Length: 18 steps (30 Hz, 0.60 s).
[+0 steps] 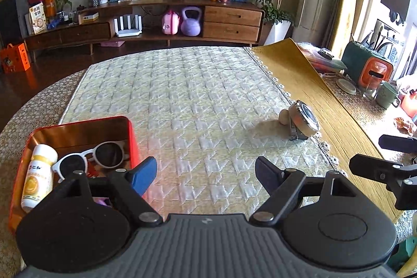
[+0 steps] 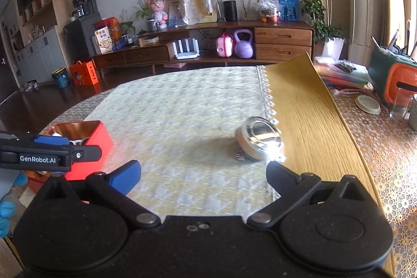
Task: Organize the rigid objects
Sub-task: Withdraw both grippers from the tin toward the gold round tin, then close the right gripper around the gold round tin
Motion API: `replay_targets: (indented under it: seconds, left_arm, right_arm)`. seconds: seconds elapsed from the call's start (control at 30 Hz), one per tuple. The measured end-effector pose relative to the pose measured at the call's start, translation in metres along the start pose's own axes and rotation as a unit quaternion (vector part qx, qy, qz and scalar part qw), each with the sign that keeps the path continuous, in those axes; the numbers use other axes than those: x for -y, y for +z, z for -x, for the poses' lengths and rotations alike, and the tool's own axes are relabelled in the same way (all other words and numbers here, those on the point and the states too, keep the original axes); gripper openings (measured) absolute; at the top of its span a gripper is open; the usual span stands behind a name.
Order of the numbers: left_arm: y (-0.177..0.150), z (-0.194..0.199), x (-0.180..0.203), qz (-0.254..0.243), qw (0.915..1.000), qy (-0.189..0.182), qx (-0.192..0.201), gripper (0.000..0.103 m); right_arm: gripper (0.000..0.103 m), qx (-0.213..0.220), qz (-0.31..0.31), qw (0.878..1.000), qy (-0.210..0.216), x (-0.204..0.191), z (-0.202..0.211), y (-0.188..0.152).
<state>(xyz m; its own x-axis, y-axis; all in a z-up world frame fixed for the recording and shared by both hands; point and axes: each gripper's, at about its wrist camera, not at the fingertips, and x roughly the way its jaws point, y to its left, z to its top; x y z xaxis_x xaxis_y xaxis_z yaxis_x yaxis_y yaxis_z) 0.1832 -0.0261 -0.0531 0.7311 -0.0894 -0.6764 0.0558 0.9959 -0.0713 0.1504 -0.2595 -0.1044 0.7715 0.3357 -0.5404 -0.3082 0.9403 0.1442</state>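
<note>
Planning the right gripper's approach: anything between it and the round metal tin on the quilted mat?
Nothing visible. The right gripper is open, and only bare pale quilted mat lies between it and the round shiny metal tin, which sits tilted at the mat's right edge. A small beige egg-shaped object rests beside the tin, off that line.

Table (image 1: 34,106) with quilted mat (image 1: 182,100), red tin (image 1: 78,127), metal container (image 1: 305,120).

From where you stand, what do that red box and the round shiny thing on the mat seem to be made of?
The red box looks like painted tin: its inner walls reflect coppery light. The round shiny thing looks like polished metal, judging by its mirror-bright glare; what it is exactly is unclear.
</note>
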Motion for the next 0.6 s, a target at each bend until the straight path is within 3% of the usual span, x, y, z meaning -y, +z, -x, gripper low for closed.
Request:
replay_targets:
  seconds: [0.23,0.37,0.6]
  left_arm:
    - [0.018,-0.046,0.030,-0.026,0.9994,-0.021,-0.012,0.082]
    - [0.031,-0.069,0.040,-0.027,0.9988,-0.034,-0.020,0.082]
    - [0.051,-0.109,0.040,-0.020,0.9989,-0.022,-0.036,0.082]
  right_arm:
    - [0.103,-0.001,0.005,1.000,-0.015,0.035,-0.027,0.016]
    - [0.103,-0.017,0.048,0.999,-0.009,0.045,-0.051,0.018]
    - [0.102,-0.041,0.063,0.997,-0.007,0.065,-0.098,0.030]
